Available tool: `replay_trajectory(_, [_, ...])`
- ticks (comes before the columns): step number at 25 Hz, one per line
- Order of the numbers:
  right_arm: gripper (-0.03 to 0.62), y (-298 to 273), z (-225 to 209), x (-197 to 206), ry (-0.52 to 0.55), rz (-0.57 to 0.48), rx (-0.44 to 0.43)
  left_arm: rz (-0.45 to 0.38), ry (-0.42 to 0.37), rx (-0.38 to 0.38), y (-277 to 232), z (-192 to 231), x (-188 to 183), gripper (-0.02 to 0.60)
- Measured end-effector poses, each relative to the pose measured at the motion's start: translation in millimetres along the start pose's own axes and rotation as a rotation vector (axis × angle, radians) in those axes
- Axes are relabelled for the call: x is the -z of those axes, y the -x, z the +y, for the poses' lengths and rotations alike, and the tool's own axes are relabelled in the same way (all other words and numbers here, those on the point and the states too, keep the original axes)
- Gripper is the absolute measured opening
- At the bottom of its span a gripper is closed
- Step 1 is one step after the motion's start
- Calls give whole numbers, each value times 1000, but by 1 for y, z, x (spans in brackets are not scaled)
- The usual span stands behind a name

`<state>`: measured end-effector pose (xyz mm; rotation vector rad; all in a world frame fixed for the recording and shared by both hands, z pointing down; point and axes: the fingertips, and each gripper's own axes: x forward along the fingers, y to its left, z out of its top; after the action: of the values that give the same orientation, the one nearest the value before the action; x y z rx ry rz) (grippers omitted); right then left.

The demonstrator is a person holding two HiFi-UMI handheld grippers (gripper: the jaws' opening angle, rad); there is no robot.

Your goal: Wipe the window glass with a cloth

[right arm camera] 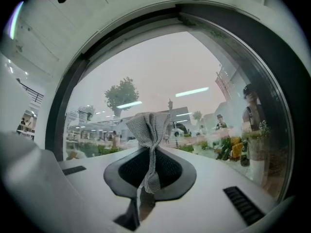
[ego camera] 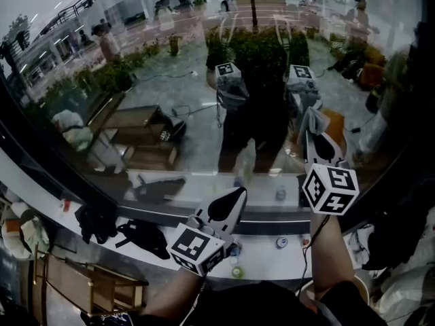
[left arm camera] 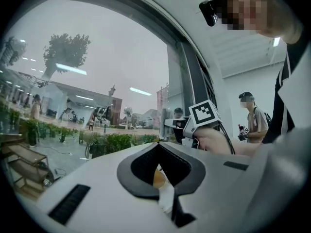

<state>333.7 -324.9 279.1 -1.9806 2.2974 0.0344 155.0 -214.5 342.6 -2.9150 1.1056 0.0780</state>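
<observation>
The big curved window glass [ego camera: 170, 80] fills the head view and reflects me and both grippers. My right gripper [ego camera: 321, 141] is raised close to the pane and shut on a grey knitted cloth [ego camera: 310, 123]. In the right gripper view the cloth [right arm camera: 148, 127] sticks up bunched from the shut jaws [right arm camera: 150, 152], with the glass [right arm camera: 160, 72] just ahead. Lower and to the left, my left gripper [ego camera: 231, 199] points up at the pane with its jaws together and nothing held. The left gripper view shows those shut jaws [left arm camera: 158, 149], the glass [left arm camera: 97, 72] and the right gripper [left arm camera: 187, 125] beyond.
A white sill [ego camera: 262, 253] below the pane carries a few small caps and bottles. Black bags [ego camera: 102, 223] lie on it at the left, above a wooden chair [ego camera: 88, 284]. A dark frame [right arm camera: 272, 81] edges the glass. Another person [left arm camera: 253, 118] stands behind.
</observation>
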Motion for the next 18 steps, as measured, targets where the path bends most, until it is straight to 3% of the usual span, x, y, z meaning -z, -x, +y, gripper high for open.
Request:
replay_trajectory(9, [44, -4, 18, 0, 13, 16, 10, 4, -2, 28, 13, 3, -1, 8])
replay_trajectory(14, [44, -31, 127, 9, 29, 10, 1, -7, -5, 1, 92, 84, 1, 8])
replay_trajectory(18, [44, -48, 176, 16, 36, 15, -25, -16, -10, -12, 121, 114, 4, 8])
